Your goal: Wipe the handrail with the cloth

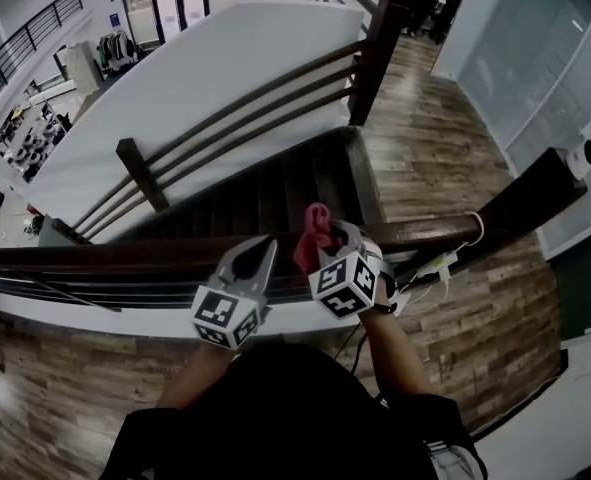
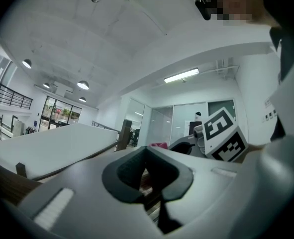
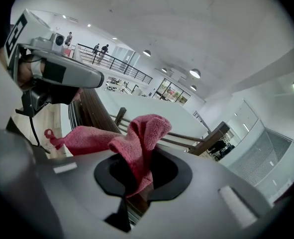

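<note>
Starting far left in the head view: a long stretch of dark wooden handrail (image 1: 95, 258) running from nine o'clock towards three, with no streak, damp mark or change of shine to tell wiped wood from unwiped. Next along, at about seven o'clock from centre, the left claw (image 1: 260, 251), lying over the handrail with its tip on or just above the top edge; cannot tell which. From its own camera, left claw (image 2: 147, 183) closed down to a slit and gripping nothing, only a sliver of brown wood showing through the gap in the pads. Just beside it at three o'clock, the right claw (image 1: 338, 240), clamped on the pink cloth (image 1: 315, 230). Confirmed in the right gripper view: right claw (image 3: 142, 178) pinching one fold of the cloth (image 3: 137, 138), the rest standing up in a bunch towards twelve o'clock, a knotted tail trailing off towards nine o'clock, the handrail (image 3: 89, 108) behind it. Cloth gathered up rather than spread flat, so probably little of it pressed on the wood at this instant. On progress, as a judgement: cloth in hand and up at the handrail, done; actual rubbing, either barely begun or between strokes; left to cover, seemingly the long run out towards nine o'clock and the shorter piece towards three.
</note>
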Tool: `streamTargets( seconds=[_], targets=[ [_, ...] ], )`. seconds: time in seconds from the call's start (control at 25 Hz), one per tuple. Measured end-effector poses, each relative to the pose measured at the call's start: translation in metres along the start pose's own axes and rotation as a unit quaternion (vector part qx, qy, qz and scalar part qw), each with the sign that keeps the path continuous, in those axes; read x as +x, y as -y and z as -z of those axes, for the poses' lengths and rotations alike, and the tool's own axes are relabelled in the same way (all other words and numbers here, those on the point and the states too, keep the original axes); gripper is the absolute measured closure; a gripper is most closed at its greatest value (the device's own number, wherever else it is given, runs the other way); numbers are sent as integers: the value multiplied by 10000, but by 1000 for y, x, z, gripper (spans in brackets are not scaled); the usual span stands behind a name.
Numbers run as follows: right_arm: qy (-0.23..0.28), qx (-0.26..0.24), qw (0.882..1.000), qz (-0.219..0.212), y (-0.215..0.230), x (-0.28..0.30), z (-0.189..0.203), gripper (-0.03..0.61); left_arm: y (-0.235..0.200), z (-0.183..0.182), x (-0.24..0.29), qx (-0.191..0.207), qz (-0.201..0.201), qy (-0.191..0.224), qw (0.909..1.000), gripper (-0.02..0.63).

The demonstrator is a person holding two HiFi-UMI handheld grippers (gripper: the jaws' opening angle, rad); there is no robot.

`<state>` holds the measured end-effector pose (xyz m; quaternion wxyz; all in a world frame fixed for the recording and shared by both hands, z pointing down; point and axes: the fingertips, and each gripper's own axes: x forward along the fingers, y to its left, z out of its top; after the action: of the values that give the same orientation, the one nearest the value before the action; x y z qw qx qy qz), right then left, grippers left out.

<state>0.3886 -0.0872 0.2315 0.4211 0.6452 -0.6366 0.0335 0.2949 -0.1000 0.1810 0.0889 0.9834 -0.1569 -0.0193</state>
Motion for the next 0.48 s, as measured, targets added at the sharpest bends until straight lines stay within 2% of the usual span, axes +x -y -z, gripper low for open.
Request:
streamTargets(
  seconds=[0.48],
  targets=[
    [-109,247,9992,294,56,-16,56,532,54,14,53,-18,403,-204,9990,615]
  ],
)
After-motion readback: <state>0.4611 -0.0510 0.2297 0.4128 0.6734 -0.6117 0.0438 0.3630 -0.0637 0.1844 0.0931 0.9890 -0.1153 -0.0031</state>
